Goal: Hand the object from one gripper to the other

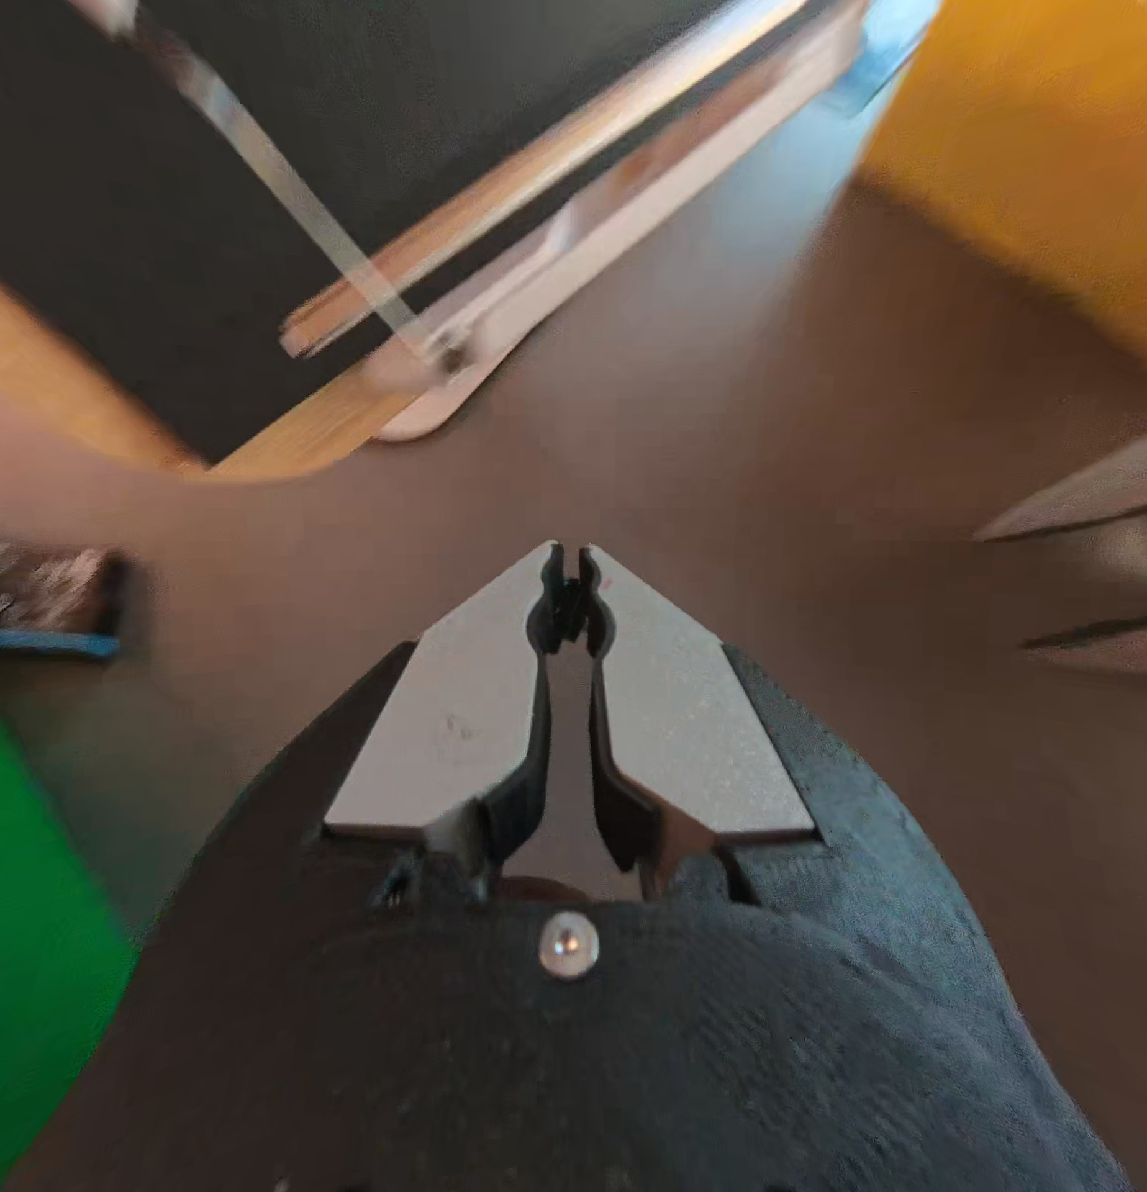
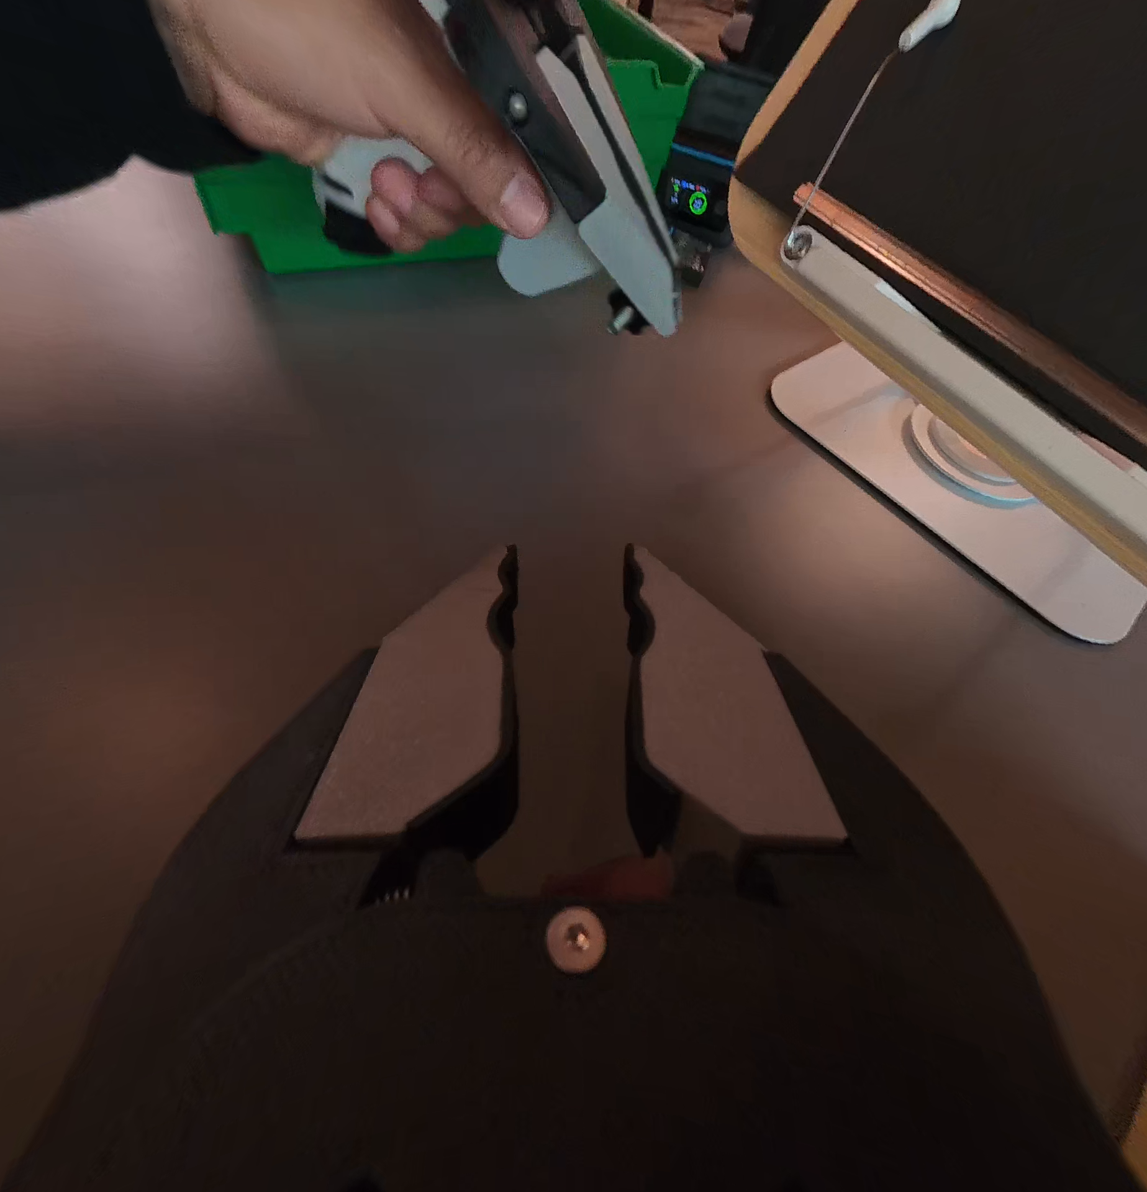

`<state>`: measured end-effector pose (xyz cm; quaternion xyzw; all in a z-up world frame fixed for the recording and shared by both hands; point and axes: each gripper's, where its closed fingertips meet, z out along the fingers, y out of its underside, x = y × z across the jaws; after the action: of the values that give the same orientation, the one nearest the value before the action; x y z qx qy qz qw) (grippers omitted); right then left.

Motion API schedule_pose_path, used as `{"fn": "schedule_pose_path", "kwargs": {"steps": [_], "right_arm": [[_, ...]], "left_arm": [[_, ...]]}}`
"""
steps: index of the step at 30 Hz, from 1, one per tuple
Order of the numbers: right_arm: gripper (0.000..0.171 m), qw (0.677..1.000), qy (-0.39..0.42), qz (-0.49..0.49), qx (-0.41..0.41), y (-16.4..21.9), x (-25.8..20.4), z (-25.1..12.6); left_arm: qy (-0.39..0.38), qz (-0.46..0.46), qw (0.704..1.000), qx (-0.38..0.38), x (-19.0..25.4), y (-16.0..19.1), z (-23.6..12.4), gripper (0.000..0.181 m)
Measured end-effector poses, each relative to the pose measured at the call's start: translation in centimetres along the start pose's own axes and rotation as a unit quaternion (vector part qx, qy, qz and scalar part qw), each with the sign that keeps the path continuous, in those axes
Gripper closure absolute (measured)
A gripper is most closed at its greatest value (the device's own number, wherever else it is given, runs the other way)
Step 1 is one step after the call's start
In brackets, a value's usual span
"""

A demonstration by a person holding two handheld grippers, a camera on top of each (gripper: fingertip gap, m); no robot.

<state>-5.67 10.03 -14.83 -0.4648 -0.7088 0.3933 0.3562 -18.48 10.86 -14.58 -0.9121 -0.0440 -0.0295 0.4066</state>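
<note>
My left gripper (image 1: 570, 553) is shut on a small black object (image 1: 569, 606), pinched between the notched tips above the dark table. In the right wrist view a hand holds that left gripper (image 2: 667, 316) at the top centre. It points down and to the right, and the small black object with a silver end (image 2: 622, 319) sticks out beside its tip. My right gripper (image 2: 570, 555) is open and empty, low over the table and well short of the left one. Its grey fingers (image 1: 1087, 496) show at the right edge of the left wrist view.
A dark screen in a wooden frame (image 2: 945, 161) on a white stand base (image 2: 1041, 567) stands to the right; it also shows in the left wrist view (image 1: 428, 400). A green bin (image 2: 267, 213) and a small device with a lit display (image 2: 693, 200) sit at the back. The brown table (image 2: 299, 516) lies between the grippers.
</note>
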Motion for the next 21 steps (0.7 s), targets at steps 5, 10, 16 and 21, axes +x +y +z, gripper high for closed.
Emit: {"fn": "schedule_pose_path", "kwargs": {"steps": [5,10,16,21], "right_arm": [[0.136,0.996,-0.022,0.059,0.069,-2.3,-0.6,-0.4],[0.139,0.983,0.046,0.071,0.164,-5.2,1.1,-2.4],[0.157,0.973,0.125,0.021,0.193,-6.3,2.1,-3.9],[0.158,0.973,0.142,0.02,0.182,-5.8,2.8,-3.7]], "left_arm": [[0.123,-0.027,0.973,0.192,8.9,-5.0,-3.1,0.179],[0.181,-0.114,0.929,0.301,13.0,-6.9,-4.7,0.179],[0.207,-0.181,0.9,0.338,14.4,-7.0,-4.2,0.18],[0.225,-0.236,0.879,0.347,13.7,-6.9,-3.1,0.179]]}}
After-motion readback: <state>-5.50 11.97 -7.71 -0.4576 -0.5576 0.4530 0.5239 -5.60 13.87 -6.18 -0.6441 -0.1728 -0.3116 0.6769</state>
